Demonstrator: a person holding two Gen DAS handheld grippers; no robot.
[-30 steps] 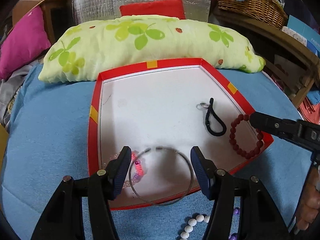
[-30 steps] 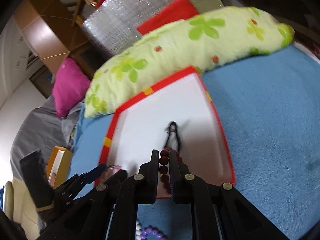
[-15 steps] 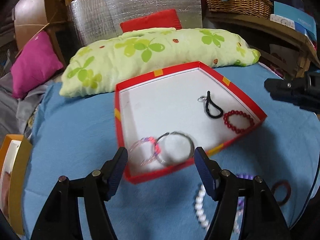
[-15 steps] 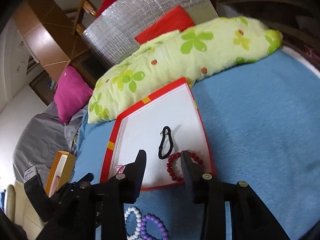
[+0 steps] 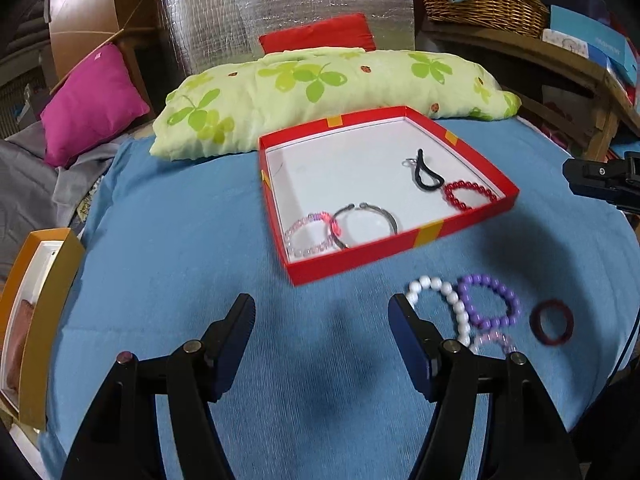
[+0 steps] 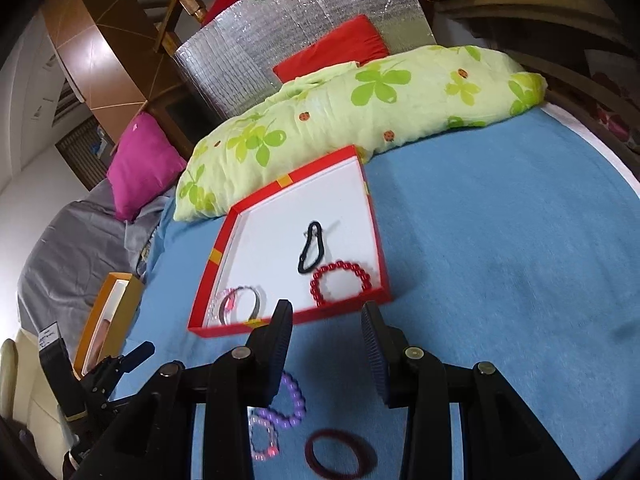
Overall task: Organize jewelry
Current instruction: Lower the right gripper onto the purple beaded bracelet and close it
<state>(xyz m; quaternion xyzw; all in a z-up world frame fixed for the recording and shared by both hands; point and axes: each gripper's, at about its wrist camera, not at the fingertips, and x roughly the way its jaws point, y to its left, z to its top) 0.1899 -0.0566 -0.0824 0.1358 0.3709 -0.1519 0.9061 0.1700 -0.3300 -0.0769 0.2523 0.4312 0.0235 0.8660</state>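
Left wrist view: the left gripper [image 5: 322, 314] has drawn back from the red box [image 5: 400, 248], fingers spread and empty. The right gripper [image 6: 326, 320], a second ago pinching the red bead bracelet [image 6: 340, 282], is now spread wide and has also withdrawn; that bracelet lies inside the box beside the black loop [image 6: 310, 254]. Judged: that placement is done. The metal bangle [image 5: 366, 224] and pink bracelet [image 5: 310, 234] also lie in the box. Still on the blue cover [image 5: 180, 280]: white beads [image 5: 444, 300], purple bracelet [image 5: 490, 306], dark red ring [image 5: 551, 322]. Only the left view shows the white beads.
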